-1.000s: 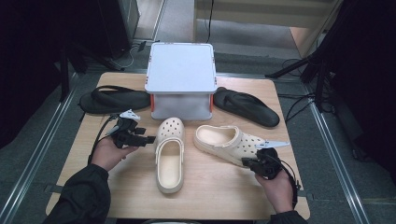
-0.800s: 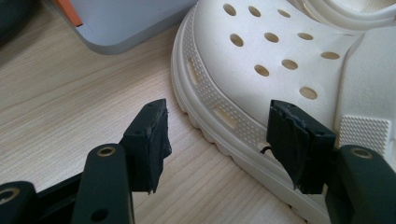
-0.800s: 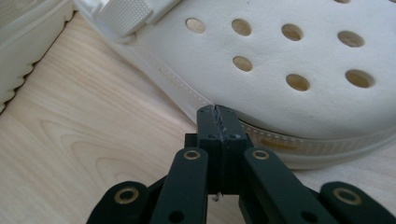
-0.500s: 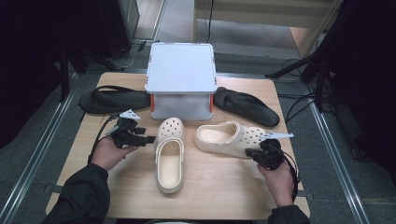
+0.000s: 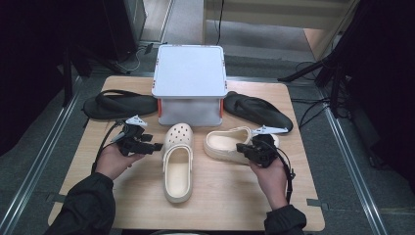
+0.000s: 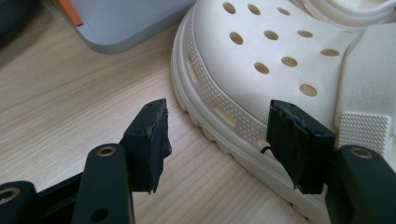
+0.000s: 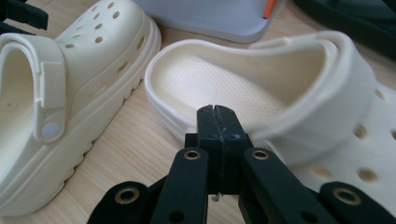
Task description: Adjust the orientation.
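Wooden table [image 5: 230, 196] holds clogs [image 5: 177, 161], flip-flops [image 5: 117, 104], grey box [image 5: 189, 73]

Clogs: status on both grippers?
Left gripper open beside upright clog. Right gripper shut against sideways clog; grip unclear. Box behind.

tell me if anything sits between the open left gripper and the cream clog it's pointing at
Nothing visible does. The left gripper is open beside the toe of the upright clog, with bare table under the gap; one pad already overlaps the clog's sole edge.
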Demonstrator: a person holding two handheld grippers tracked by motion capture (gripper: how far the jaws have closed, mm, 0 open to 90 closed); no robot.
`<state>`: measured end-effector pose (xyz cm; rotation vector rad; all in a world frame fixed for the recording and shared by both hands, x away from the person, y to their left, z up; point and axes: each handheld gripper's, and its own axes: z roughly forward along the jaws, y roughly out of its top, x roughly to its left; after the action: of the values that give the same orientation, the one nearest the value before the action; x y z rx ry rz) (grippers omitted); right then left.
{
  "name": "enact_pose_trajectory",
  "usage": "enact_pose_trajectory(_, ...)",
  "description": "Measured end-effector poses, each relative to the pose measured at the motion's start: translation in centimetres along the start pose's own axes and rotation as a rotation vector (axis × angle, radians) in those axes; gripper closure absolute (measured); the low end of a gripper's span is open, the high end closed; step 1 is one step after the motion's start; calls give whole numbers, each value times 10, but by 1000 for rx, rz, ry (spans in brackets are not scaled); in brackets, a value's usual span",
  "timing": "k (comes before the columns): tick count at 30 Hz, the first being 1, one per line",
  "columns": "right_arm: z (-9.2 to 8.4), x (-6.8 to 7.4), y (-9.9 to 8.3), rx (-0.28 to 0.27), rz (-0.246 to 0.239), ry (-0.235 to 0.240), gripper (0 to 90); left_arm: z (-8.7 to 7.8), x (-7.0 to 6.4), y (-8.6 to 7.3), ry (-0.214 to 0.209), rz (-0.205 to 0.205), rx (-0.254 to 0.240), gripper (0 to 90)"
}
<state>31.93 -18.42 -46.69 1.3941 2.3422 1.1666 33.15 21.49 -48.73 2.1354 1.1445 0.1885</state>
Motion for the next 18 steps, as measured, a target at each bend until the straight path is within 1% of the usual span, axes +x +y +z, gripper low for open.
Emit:
enact_pose_trajectory(3, 8, 4, 6, 7, -12, -6, 900, -1, 1, 0, 1, 2, 3, 394)
enact_pose_trajectory(5, 15, 6, 9, 7, -5, -5, 900, -1, 1, -1, 2, 1, 0, 394)
enact_pose_trajectory(7, 22, 9, 12, 13, -14, -11, 900, -1, 1, -1, 1, 0, -3, 394)
enact_pose_trajectory(11, 34, 14, 14, 31, -27, -18, 900, -1, 1, -1, 2, 3, 1, 394)
enact_pose_trajectory(14, 40, 15, 15, 38, -16, -18, 900, -1, 1, -1, -2, 3, 6, 394)
enact_pose_trajectory(18, 48, 17, 15, 53, -19, -24, 900, -1, 0, -1, -3, 3, 4, 393)
